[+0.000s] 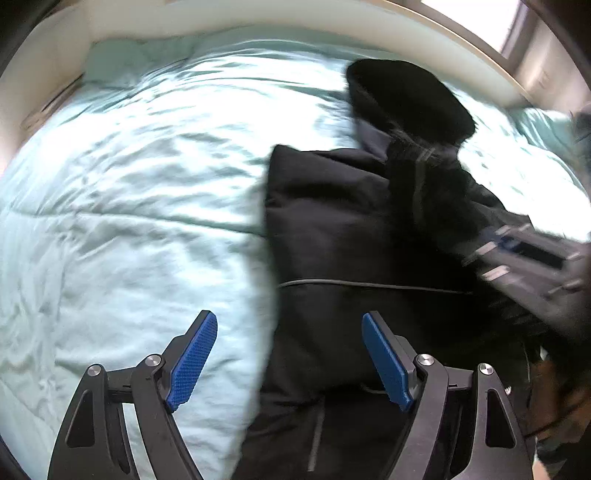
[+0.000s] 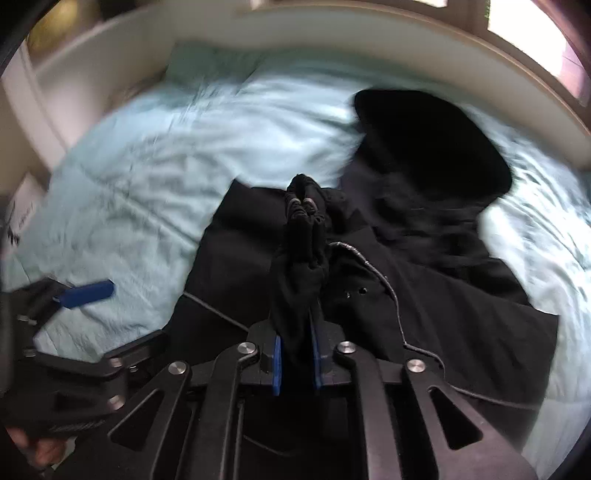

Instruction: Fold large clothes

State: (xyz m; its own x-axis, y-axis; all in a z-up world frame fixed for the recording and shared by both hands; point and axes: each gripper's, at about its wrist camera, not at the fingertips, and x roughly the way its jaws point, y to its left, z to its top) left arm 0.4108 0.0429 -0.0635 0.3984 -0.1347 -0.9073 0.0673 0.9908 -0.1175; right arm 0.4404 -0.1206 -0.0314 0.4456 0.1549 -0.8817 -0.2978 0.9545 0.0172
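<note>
A black jacket (image 1: 332,229) (image 2: 424,295) lies spread on the right half of a bed covered by a pale teal duvet (image 1: 129,166) (image 2: 166,155), with its hood (image 1: 410,96) (image 2: 436,144) at the far end, rounded and flat against the bedding. A thin grey cord (image 1: 369,284) (image 2: 384,280) runs across the body of the jacket, and in the right wrist view two small eyelets sit just beside it. A bunched fold of the jacket's black fabric, with a ribbed cuff-like end (image 2: 303,199), rises upright from between the blue pads of the right gripper (image 2: 297,363), whose fingers are pressed together on that cloth, lifting it above the rest of the garment. The left gripper (image 1: 290,354) has its fingers wide apart, with nothing between its blue pads (image 1: 192,362); it hovers over the jacket's left edge, one finger above the duvet and the other above the dark cloth. From the right wrist view the left gripper (image 2: 74,295) shows at the near left, low over the duvet, blurred. In the left wrist view the right gripper (image 1: 528,254) appears as a smeared grey shape at the right edge, over the jacket. Beyond the bed a white headboard (image 1: 221,18) (image 2: 332,29) curves along the far side, and a bright window (image 1: 472,18) (image 2: 528,18) sits at the far right. Both views are softened by motion blur.
</note>
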